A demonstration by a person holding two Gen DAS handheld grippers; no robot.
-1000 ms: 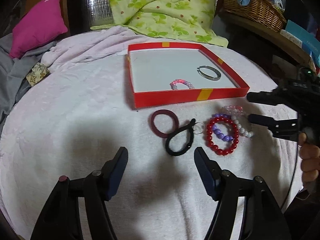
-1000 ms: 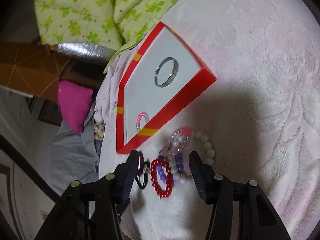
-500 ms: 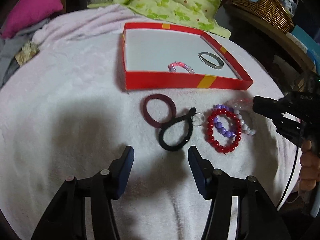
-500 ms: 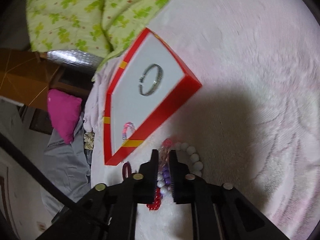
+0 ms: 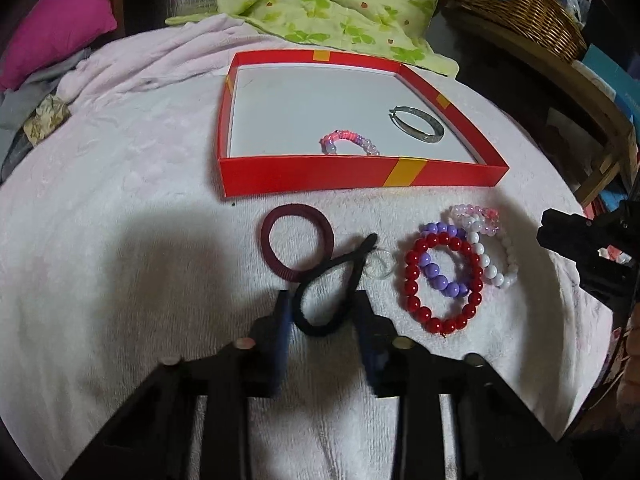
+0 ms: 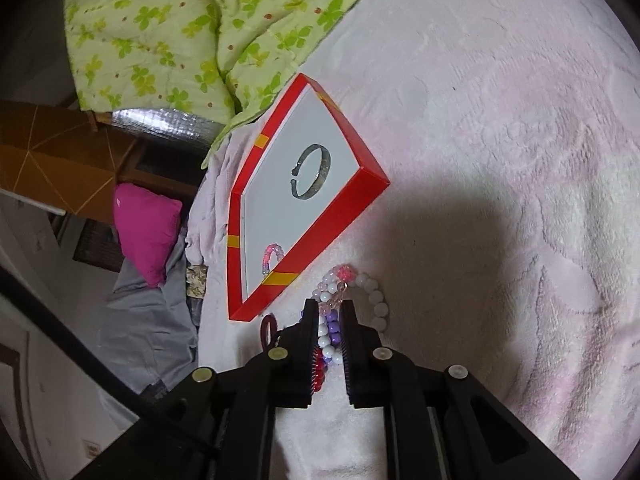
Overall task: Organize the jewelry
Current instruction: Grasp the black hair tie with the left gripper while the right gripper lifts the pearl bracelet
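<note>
A red box [image 5: 360, 176] holds a silver bangle [image 5: 418, 125] and a pink bead bracelet [image 5: 350, 141]. In front of it lie a maroon hair tie [image 5: 298, 241], a black hair tie [image 5: 332, 284], a clear ring [image 5: 378, 266], red [image 5: 440, 282], purple [image 5: 442, 276] and white [image 5: 494, 254] bead bracelets. My left gripper [image 5: 322, 308] straddles the black tie, fingers partly closed around it. My right gripper [image 6: 329, 312] is nearly shut on the pink-and-white bead bracelet [image 6: 334, 290]; it shows at the right edge of the left wrist view [image 5: 584, 248].
A pale pink blanket [image 5: 120, 240] covers the surface. A green floral quilt [image 5: 332, 4] lies behind the box, a magenta pillow [image 5: 56, 20] far left, a wicker basket [image 5: 520, 4] on a wooden shelf far right.
My left gripper moved forward and narrowed around the black hair tie. My right gripper closed from wide open onto the pink-and-white bead bracelet.
</note>
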